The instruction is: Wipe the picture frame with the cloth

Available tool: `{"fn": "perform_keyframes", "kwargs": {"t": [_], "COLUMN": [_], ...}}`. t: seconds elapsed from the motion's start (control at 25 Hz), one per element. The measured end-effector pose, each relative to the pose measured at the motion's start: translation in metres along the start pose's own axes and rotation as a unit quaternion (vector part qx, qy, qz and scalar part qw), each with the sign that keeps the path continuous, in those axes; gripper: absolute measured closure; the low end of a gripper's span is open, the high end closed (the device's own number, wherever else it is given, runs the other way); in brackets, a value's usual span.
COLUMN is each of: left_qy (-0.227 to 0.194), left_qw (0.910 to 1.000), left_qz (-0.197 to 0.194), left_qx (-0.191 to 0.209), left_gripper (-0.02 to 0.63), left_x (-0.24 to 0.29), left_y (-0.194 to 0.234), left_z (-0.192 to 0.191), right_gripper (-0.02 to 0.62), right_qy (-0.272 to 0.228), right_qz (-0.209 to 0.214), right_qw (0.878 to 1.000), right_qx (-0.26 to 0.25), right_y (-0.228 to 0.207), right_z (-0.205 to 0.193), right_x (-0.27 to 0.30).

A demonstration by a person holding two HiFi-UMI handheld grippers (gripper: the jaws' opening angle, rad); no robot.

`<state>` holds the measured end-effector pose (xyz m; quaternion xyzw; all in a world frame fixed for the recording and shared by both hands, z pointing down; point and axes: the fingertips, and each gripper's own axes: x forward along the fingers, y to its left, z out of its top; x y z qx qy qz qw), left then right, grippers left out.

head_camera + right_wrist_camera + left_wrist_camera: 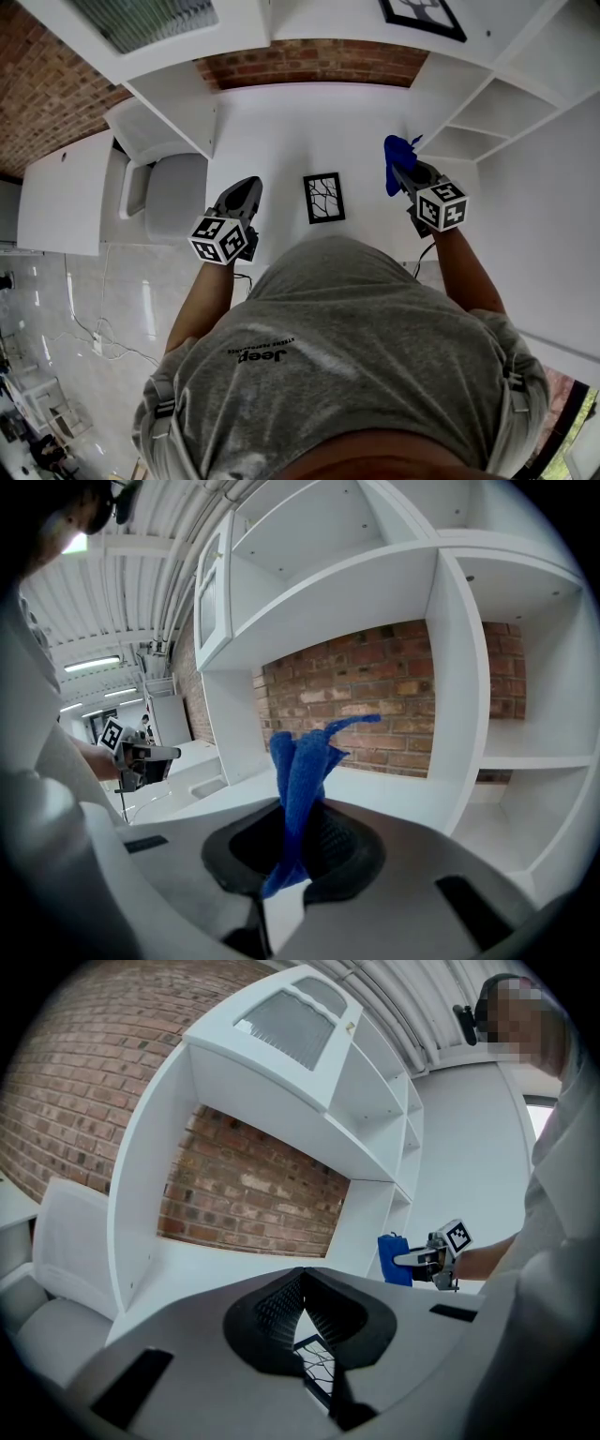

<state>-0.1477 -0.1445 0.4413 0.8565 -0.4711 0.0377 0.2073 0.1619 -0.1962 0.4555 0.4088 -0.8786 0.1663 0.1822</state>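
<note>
The picture frame (323,198) lay flat on the white bench (281,131), roughly midway between our two tools and touched by neither. It was a small upright rectangle with a narrow black border. Inside was a white sheet crossed by thin black branching lines (something like bare twigs or cracks). It sat out in the open part of the bench, in front of the brick wall (309,61), with white shelving (487,103) to its right.

Our left tool (247,186) hovered just left of the frame. Its jaws were clenched tip to tip with nothing in them. In the left gripper view a corner of the frame showed through the gap below the tips, down on the bench.

Our right tool (401,172) was off to the frame's right, near the shelving, and gripped the cloth (298,789). The cloth was bright blue and fuzzy, bunched into a narrow fold where the jaws pinched it. Its loose end stood up above the jaws, with a shorter tail hanging below. It was clear of the frame and the bench.
</note>
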Motion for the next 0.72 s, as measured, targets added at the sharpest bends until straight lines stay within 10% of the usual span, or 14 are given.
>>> {"fn": "perform_keyframes", "kwargs": {"t": [0.72], "left_qy": [0.001], "left_qw": [1.0000], "left_qz": [-0.002], "left_qx": [0.004], "left_gripper": [0.588], "left_x": [-0.0018], "left_y": [-0.0037], "left_z": [-0.0003], "right_gripper": [0.546], "right_qy": [0.003], "right_qz": [0.005], "right_qw": [1.000], "right_qx": [-0.010], "right_y": [0.0031], "right_z": [0.0002], "right_x": [-0.0001]}}
